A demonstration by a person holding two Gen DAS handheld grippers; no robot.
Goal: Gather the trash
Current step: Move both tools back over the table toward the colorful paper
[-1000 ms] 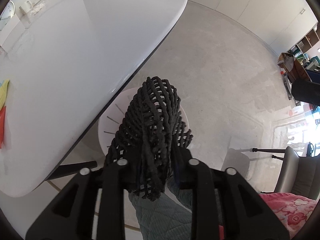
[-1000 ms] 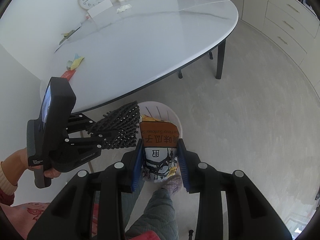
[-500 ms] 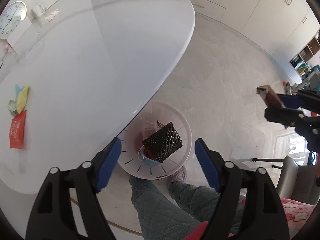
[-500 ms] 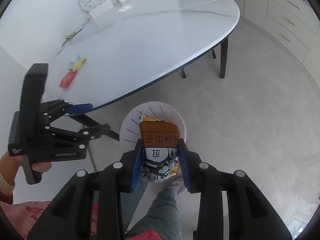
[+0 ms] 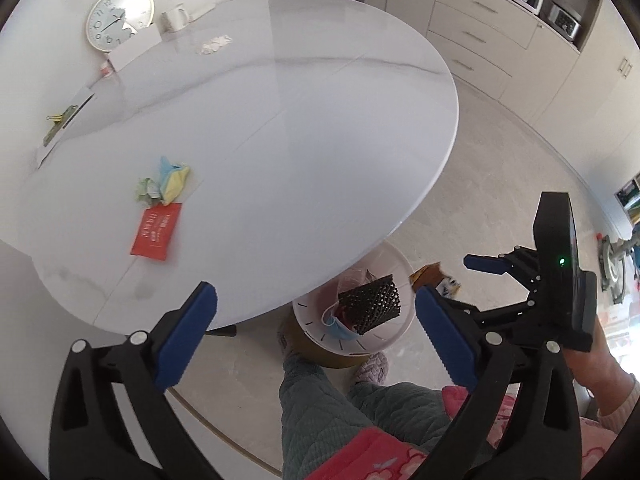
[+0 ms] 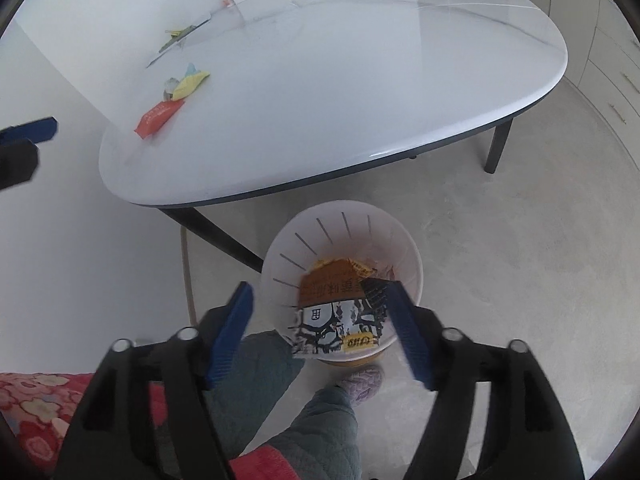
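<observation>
We hold both grippers above the white bin (image 6: 416, 264), which stands on the floor just beside the edge of the white table (image 5: 280, 128). Our left gripper (image 5: 316, 336) is opening, its blue fingers (image 5: 186, 332) spread wide with nothing between them; the black mesh sleeve (image 5: 370, 304) already lies in the bin, next to a blue face mask (image 5: 340, 326). Our right gripper (image 6: 320, 334) is also opening, and the orange snack packet (image 6: 336, 308) sits loose between its pads, over the bin's mouth. On the table, well apart from the bin, lie a red packet (image 5: 156, 232) and crumpled wrappers (image 5: 164, 186).
</observation>
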